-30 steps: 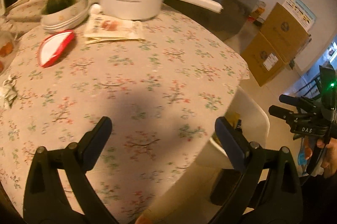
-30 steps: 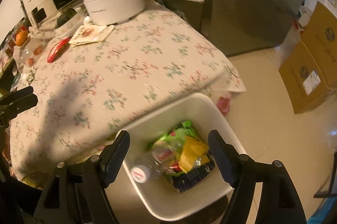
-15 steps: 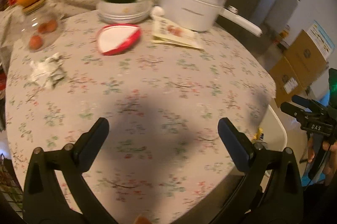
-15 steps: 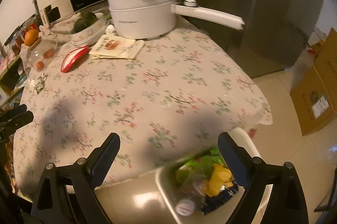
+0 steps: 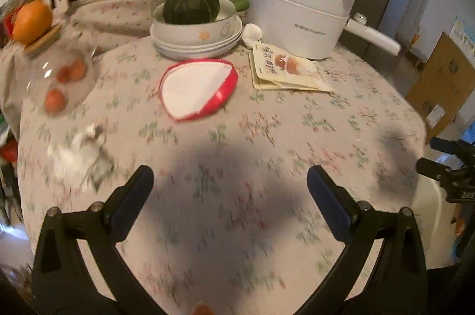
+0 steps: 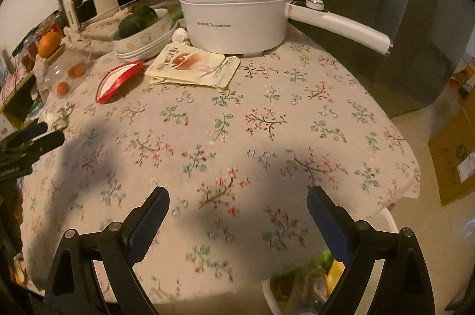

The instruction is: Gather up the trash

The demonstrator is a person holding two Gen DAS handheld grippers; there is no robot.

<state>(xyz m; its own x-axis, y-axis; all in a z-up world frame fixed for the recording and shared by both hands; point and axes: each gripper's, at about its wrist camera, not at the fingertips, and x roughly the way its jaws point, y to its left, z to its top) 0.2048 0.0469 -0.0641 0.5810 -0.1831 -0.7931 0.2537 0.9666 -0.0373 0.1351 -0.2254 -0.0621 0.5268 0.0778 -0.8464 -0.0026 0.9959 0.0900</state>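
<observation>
Both tongs hang over the table (image 6: 267, 95), which wears a flowered cloth, and both are released with nothing between their jaws. The left tongs (image 5: 230, 181) point down at a bare, shadowed patch of cloth. Just beyond their left jaw and a little to its left lies a crumpled white wrapper (image 5: 78, 154), blurred. Farther ahead, near the middle, sits a red-rimmed white lid (image 5: 197, 89), and to its right a flat pouch (image 5: 285, 71). Behind these stand stacked bowls (image 5: 196, 39) holding a dark squash (image 5: 191, 8), and a white pot (image 5: 299, 15) whose handle runs off to the right. Far left is a glass jar (image 5: 59, 77) with an orange (image 5: 31, 21) on its lid.

The right tongs (image 6: 237, 203) also hover over bare cloth near the table's near edge. The pouch (image 6: 194, 67) and lid (image 6: 117, 80) lie well ahead and to the left, with the pot (image 6: 234, 15) behind them. Below the right jaw, past the table edge, a white bin (image 6: 299, 289) shows, with green and yellow trash (image 6: 326, 270) in it. The left tongs (image 6: 35, 140) show at the left edge of this view, near the wrapper (image 6: 58, 116).
</observation>
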